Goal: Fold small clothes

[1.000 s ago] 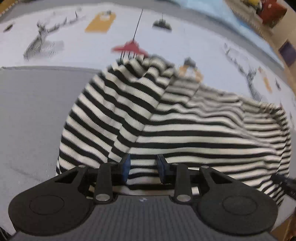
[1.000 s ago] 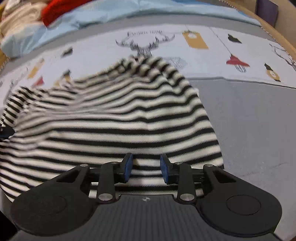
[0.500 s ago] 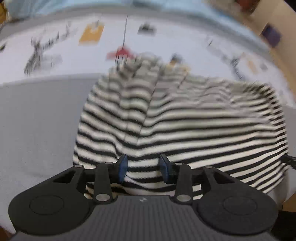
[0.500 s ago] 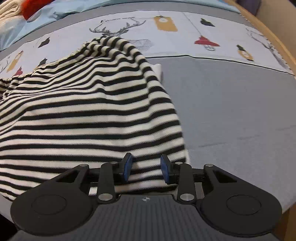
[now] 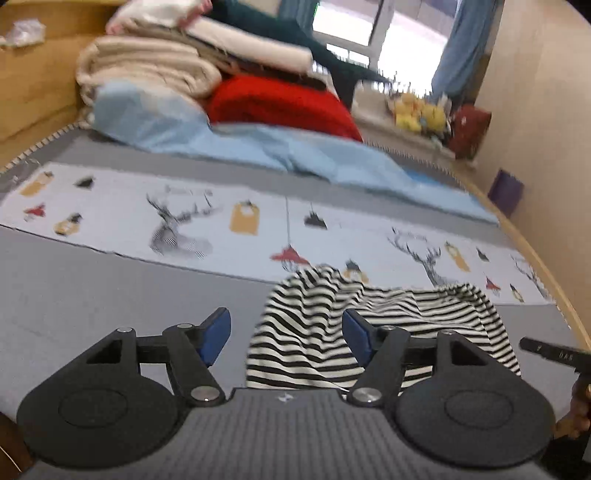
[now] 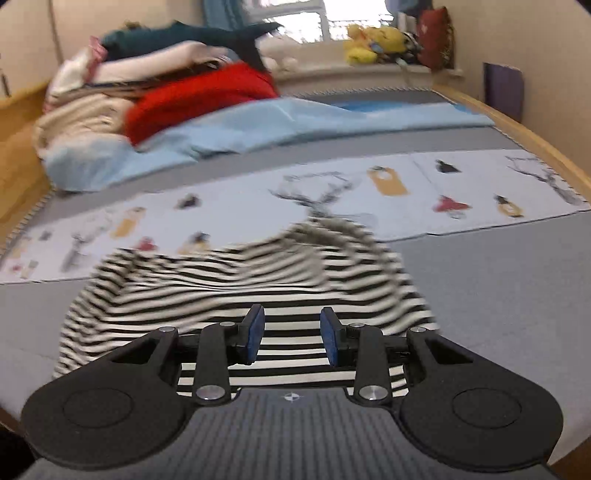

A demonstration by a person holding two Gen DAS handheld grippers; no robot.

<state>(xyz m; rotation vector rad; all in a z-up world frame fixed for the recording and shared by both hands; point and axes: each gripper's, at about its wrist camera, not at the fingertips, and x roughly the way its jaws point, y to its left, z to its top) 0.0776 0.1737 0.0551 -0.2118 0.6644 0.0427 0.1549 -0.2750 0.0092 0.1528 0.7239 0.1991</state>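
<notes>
Bright window glare behind; fisheye-bent edges; striped garment motion-blurred.

Left claw opening, both raised (striped garment seemingly released).

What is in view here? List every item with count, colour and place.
Striped garment: one, black and white, rumpled on the grey mat just ahead of both grippers.
Printed sheet: one, pale with deer and lamp motifs, across the bed.
Blue bedding: one, light blue, behind the sheet.
Red textile: one, red, in the pile at the back.
Cream blankets: folded stack, cream, far left.
Yellow plush toys: a cluster, count unclear, on the windowsill.
Left gripper: black, blue pads, jaws opening, nothing pinched.
Right gripper: black, blue pads, apart over the garment.
</notes>
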